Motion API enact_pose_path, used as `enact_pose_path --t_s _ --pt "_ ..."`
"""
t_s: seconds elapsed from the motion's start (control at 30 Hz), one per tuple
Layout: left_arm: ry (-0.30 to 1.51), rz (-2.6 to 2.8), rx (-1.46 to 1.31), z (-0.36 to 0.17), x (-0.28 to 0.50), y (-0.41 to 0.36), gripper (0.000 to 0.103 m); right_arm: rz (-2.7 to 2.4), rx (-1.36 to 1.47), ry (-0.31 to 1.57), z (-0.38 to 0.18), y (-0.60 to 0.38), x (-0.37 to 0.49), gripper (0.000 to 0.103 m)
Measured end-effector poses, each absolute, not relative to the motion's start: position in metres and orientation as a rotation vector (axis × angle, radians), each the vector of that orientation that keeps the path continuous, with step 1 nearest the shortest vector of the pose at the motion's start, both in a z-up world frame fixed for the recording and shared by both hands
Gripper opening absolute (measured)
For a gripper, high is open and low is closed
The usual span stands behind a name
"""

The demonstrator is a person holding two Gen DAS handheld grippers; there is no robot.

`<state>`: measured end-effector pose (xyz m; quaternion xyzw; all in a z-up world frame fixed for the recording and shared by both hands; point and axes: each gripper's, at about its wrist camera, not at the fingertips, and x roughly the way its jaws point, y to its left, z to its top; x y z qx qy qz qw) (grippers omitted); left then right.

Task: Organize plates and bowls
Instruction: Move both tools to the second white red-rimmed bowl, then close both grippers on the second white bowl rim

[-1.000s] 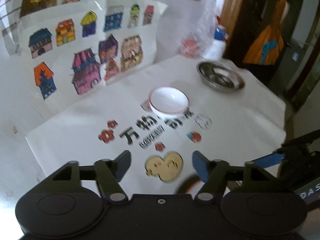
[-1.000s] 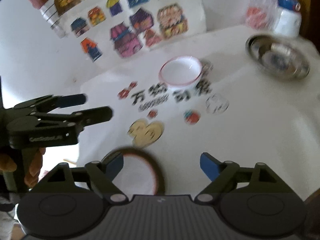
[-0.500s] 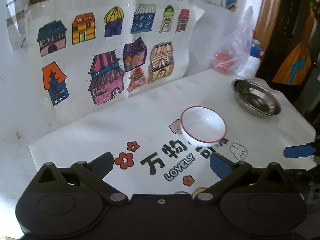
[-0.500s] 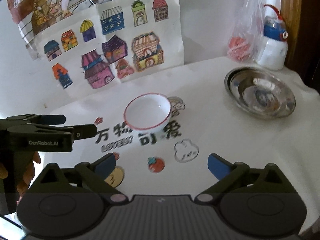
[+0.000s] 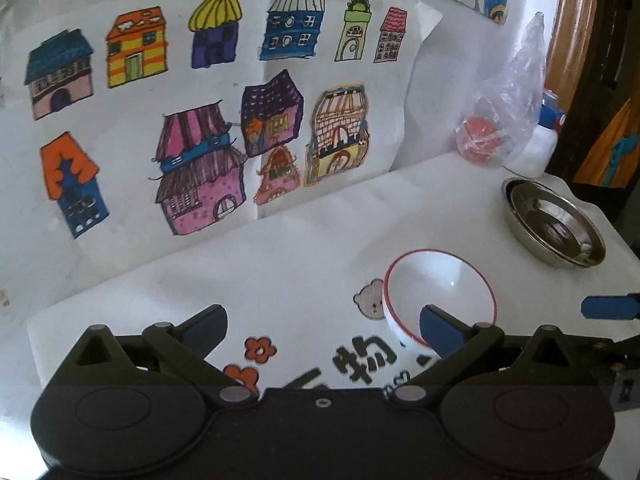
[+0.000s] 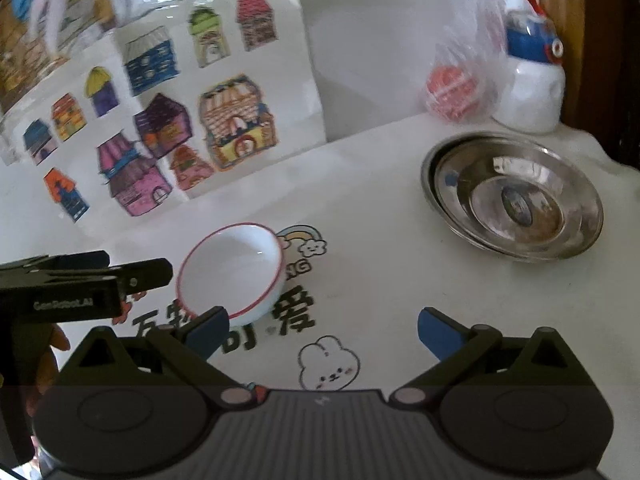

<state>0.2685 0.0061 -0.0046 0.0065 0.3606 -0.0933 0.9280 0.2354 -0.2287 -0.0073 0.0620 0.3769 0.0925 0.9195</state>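
Note:
A white bowl with a red rim [image 5: 440, 292] stands upright on the printed white table cover; it also shows in the right wrist view [image 6: 232, 272]. Two stacked steel plates [image 5: 554, 224] sit at the far right, also seen in the right wrist view [image 6: 512, 196]. My left gripper [image 5: 320, 326] is open and empty; its right finger overlaps the bowl's near rim in view. My right gripper [image 6: 320, 330] is open and empty, its left finger at the bowl's near edge. The left gripper's body [image 6: 80, 284] shows at the bowl's left.
A sheet of house drawings [image 5: 200, 120] stands against the wall behind the table. A clear plastic bag with a red item [image 6: 456, 84] and a white-and-blue bottle [image 6: 532, 80] stand at the back right. The table edge drops off at the right.
Both grippers have moved forward toward the white bowl, which now sits close to their fingers. Both stay open. A second red-rimmed dish near the front edge has dropped out of view.

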Motion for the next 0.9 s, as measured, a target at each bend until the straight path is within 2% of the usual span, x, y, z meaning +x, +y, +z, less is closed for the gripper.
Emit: enact_pose_path --t_s 0.4,0.67,0.9 --pt "0.738 -0.201 -0.022 -0.018 0.291 -0.005 0.102 0.179 0.168 0.701 -0.021 -0.234 0.252 0.103" --pt "0.731 -0.185 -0.038 -0.027 0.295 -0.008 0.102 0.155 0.075 0.655 -0.032 -0.220 0.255 0.102" --pt "0.708 -0.150 -0.019 -0.028 0.294 -0.009 0.101 0.161 0.032 0.643 -0.033 -0.211 0.257 0.094"
